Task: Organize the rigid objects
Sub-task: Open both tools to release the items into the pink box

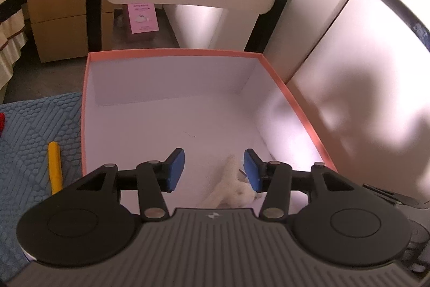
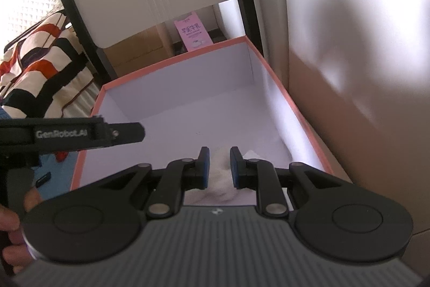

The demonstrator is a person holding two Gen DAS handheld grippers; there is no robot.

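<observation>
- The white fluffy thing (image 1: 232, 188) in the box (image 1: 172, 53) is partly hidden behind the left gripper (image 1: 213, 170).
- A red thing (image 1: 2, 121) at far left is cut off.

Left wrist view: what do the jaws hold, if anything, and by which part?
Nothing: the left gripper is open over the toy in the box.

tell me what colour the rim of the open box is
Salmon pink, with a white inside; the box rim shows best in the left wrist view.
</observation>
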